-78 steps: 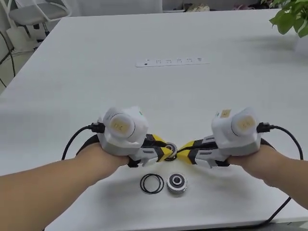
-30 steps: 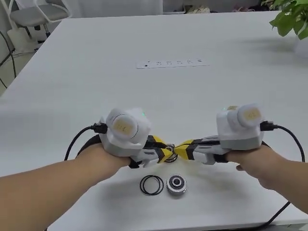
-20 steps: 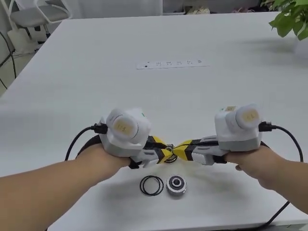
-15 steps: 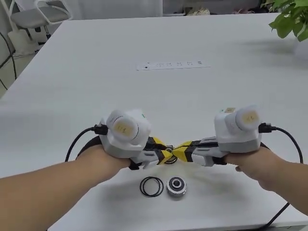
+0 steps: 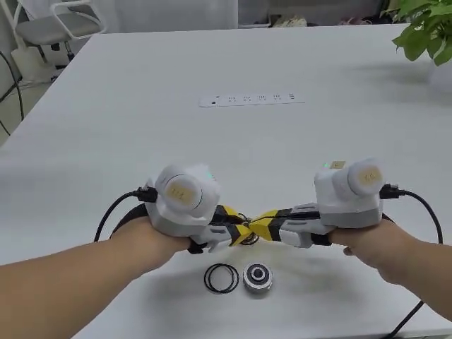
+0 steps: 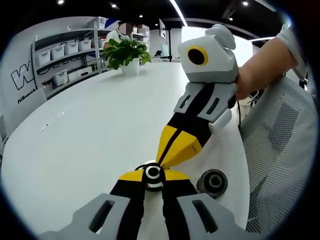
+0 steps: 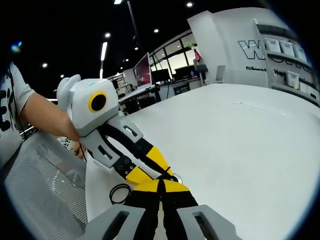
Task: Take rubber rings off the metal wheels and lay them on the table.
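One wheel point(image 5: 257, 277) stripped, rings point(image 5: 221, 277) laid near. Your left gripper point(image 6: 152, 171) clamps second wheel point(image 6: 153, 177); right gripper point(image 7: 161, 183) pinched shut at its rim.

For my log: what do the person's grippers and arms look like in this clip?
Both the left gripper and right gripper have white rounded housings with a round yellowish disc, grey bodies and black jaws tipped yellow. A black cable trails from each. Forearms are bare; a light short sleeve carries dark print.
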Available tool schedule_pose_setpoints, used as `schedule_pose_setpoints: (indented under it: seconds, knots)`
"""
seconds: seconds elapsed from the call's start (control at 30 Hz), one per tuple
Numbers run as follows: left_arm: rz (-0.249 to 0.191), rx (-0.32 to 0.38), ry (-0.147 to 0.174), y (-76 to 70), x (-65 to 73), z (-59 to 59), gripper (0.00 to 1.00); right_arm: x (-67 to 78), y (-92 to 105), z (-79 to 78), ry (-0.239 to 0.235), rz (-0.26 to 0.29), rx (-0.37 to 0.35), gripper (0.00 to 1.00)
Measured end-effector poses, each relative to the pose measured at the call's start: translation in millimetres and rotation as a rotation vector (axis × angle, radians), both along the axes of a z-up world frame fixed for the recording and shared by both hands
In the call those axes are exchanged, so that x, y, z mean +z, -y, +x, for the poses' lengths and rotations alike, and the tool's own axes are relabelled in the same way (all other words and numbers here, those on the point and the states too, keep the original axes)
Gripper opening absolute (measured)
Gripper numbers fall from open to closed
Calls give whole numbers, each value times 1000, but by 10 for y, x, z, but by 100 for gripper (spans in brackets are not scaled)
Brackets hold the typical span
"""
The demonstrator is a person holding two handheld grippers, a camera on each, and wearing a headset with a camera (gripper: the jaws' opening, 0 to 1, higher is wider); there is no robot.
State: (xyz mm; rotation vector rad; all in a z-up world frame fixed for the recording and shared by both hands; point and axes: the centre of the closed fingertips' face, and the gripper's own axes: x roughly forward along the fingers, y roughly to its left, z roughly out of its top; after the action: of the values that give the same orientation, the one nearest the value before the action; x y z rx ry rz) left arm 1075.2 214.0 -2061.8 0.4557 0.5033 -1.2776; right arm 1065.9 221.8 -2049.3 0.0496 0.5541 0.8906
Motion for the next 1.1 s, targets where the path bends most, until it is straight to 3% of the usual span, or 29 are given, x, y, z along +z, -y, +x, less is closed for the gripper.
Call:
schedule_pose_setpoints:
  seconds: [0.5, 0.67, 0.87, 1.1]
  knots:
    - [22, -12, -1, 5, 12, -10, 10, -8, 79, 32, -4, -16, -37, 0]
    - [6, -20, -3, 14, 102, -42, 12, 19, 83, 32, -1, -9, -44, 0]
    - [9, -38, 16, -44, 212, -74, 19, 104, 137, 65, 11, 10, -73, 0]
    - [-26, -28, -3, -103, 382, -157, 28, 183, 165, 63, 13, 29, -94, 0]
